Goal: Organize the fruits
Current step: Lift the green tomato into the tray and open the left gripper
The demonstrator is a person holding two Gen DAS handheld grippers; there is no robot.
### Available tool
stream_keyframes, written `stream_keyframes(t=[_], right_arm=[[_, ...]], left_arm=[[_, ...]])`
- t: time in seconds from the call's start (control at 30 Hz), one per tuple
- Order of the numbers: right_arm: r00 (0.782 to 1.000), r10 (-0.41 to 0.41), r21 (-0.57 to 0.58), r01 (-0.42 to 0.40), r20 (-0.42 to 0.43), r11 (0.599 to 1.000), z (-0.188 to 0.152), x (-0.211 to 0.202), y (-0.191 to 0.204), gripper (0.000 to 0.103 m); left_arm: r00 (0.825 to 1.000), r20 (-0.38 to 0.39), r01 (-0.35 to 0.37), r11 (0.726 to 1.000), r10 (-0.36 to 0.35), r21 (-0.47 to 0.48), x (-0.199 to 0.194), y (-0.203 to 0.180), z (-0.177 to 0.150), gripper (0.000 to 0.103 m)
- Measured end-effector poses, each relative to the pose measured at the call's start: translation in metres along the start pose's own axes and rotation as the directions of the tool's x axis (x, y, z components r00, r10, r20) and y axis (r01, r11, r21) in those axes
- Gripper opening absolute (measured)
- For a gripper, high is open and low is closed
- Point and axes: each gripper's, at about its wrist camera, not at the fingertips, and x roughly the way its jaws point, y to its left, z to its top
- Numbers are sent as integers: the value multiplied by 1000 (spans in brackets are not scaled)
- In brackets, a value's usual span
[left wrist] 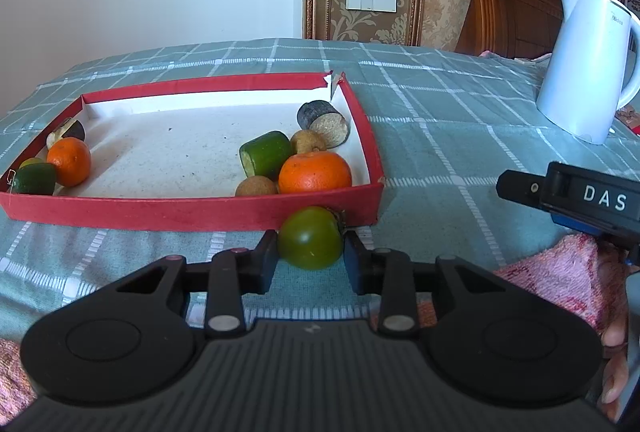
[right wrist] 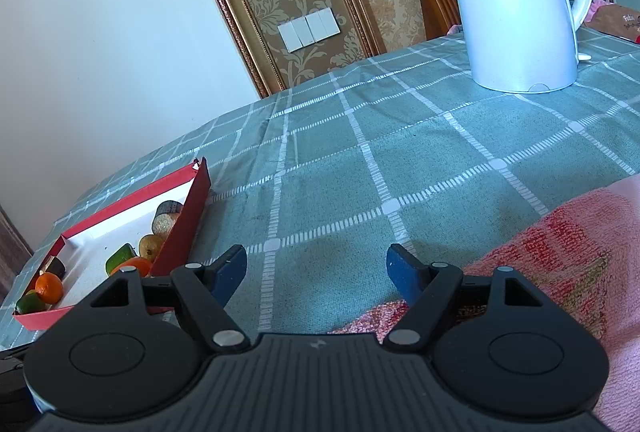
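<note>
The left gripper (left wrist: 311, 252) pinches a green tomato (left wrist: 310, 238) between its jaws, just outside the near wall of the red tray (left wrist: 160, 212) on the checked worktop (left wrist: 440, 136). The right gripper (right wrist: 316, 272) hangs with jaws spread over bare cloth beside a pink towel (right wrist: 560, 252), with nothing between them.

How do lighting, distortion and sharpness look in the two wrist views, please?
Left wrist view: soft daylight, red tray rim bowed by fisheye, green fruit sharp between the left gripper fingers. Right wrist view: tilted, white kettle stretched, dark corners, right gripper sharp.
</note>
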Motion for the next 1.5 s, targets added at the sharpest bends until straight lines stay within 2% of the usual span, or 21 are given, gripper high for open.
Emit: stream_keyframes(t=[0.13,0.33,0.47,0.6,0.77,0.87,1.0,1.2,1.37,1.5], right_arm=[[1000,1,1,-1,0,1000,0,0,0,77],[1000,2,2,-2,1,1000,0,0,0,77],[1000,2,3,-2,1,1000,0,0,-1,77],[1000,5,6,-5,2,1000,0,0,-1,77],[1000,4,6,-4,2,1000,0,0,0,77],[1000,4,6,-4,2,1000,0,0,0,78],[1000,0,7,0,5,1000,0,0,0,78],[1000,-6,13,6,9,1000,0,1,1,78],[1000,-6,13,6,9,1000,0,1,0,78],[1000,-6,12,6,9,1000,0,1,1,78]], left_arm=[[1000,9,12,1000,-12,-14,-2,2,0,31],[998,60,21,1000,-20,-10,-16,11,-4,31],[994,105,21,1000,-21,5,-32,24,-7,31],[993,117,9,1000,-9,1,-47,45,-9,31],[989,131,-63,998,63,-9,-57,91,2,31],[977,174,-124,992,127,-28,-59,118,22,31],[961,217,-173,985,173,-20,-46,136,53,31],[969,146,-201,979,201,-18,10,138,80,31],[975,65,-212,976,214,-41,45,145,80,31],[973,42,-225,973,227,-41,54,151,74,31]])
